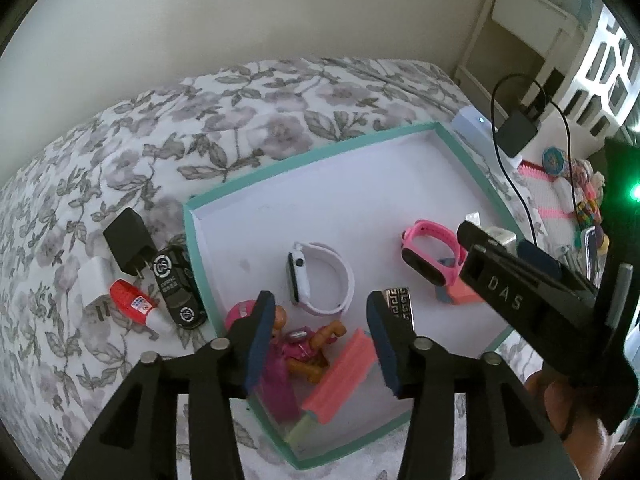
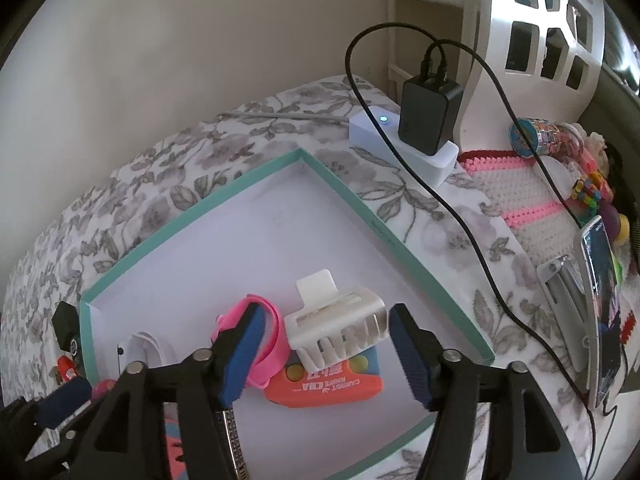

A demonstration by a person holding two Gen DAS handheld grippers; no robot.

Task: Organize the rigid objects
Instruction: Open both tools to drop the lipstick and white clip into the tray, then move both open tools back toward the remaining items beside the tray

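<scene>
Sorting is well under way: the teal-rimmed box (image 1: 192, 240) on the flowered bed already holds a white watch (image 1: 320, 276), pink band (image 1: 430, 256), white hair claw (image 2: 340, 328) and small toys. Left gripper (image 1: 320, 344) and right gripper (image 2: 320, 356) hover over it, jaws parted, gripping nothing. Black charger (image 1: 128, 240), glue bottle (image 1: 132, 302) and black lighter (image 1: 176, 284) wait at lower left, outside the box.
</scene>
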